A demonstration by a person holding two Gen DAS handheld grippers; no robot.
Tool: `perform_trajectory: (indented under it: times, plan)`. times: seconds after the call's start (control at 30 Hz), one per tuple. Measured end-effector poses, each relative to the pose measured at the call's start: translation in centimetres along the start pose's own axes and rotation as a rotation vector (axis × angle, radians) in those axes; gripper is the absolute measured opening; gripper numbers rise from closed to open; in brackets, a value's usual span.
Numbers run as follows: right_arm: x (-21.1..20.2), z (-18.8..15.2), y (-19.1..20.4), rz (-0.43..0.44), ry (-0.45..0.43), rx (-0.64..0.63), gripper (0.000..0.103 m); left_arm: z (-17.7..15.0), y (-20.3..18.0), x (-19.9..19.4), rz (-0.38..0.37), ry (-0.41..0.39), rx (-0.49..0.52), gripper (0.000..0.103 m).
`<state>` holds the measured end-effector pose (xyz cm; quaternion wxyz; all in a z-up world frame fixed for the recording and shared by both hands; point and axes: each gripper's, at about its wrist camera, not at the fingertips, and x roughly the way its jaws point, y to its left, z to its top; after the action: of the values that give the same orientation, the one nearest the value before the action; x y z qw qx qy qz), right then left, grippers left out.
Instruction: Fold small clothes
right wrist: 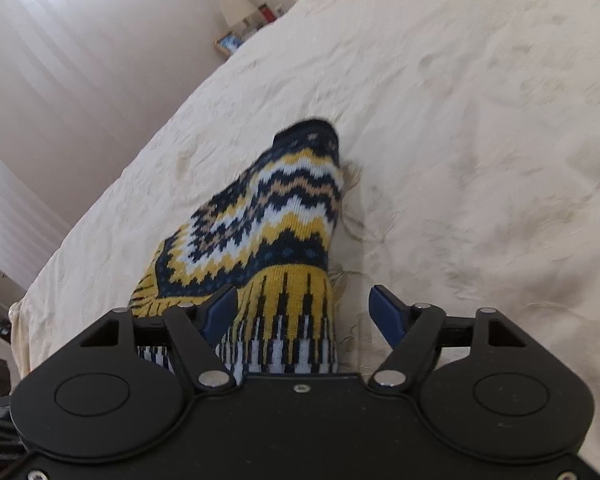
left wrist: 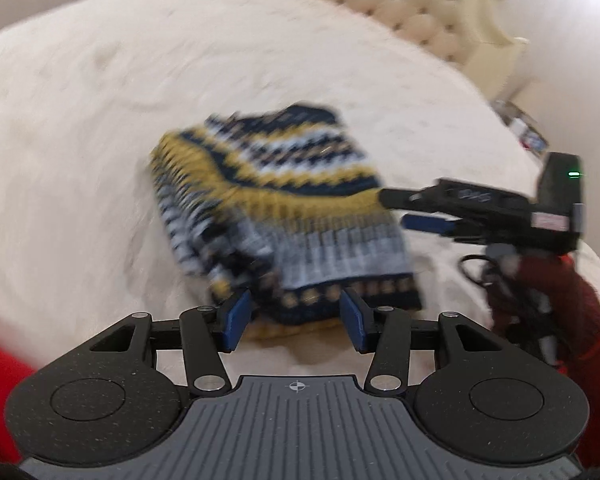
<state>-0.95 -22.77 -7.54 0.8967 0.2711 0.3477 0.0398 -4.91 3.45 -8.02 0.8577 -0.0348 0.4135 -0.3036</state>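
Observation:
A small knitted sweater (left wrist: 276,208) in navy, yellow, white and pale blue lies folded on a cream bedspread (left wrist: 80,140). My left gripper (left wrist: 296,318) is open, its blue pads just at the sweater's near edge, holding nothing. My right gripper (left wrist: 396,208) reaches in from the right at the sweater's right edge. In the right wrist view the sweater (right wrist: 268,224) lies between and under the open right gripper (right wrist: 304,314), with the fabric close to the left pad. The left wrist view is motion-blurred.
A tufted cream headboard (left wrist: 400,4) stands behind the bed. Beyond the bed's edge are a lamp and a small framed picture (right wrist: 228,42) by a pale curtain (right wrist: 60,80). The bedspread (right wrist: 480,120) extends widely around the sweater.

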Motion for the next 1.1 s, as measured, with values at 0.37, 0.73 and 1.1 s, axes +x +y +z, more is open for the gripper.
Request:
perform_trajectory:
  times: [0.37, 0.73, 1.1]
  plan:
    - [-1.6, 0.2, 0.7, -0.122, -0.087, -0.061, 0.093, 4.6, -1.5, 2.9, 0.117, -0.224, 0.072, 0.067]
    - [1.1, 3.0, 4.8, -0.406, -0.147, -0.251, 0.095, 3.0, 4.3, 10.5, 0.282, -0.08, -0.122, 0.076]
    - [9.4, 2.6, 2.8, -0.405, -0.008, -0.304, 0.094, 2.6, 4.7, 10.4, 0.282, -0.095, -0.14, 0.084]
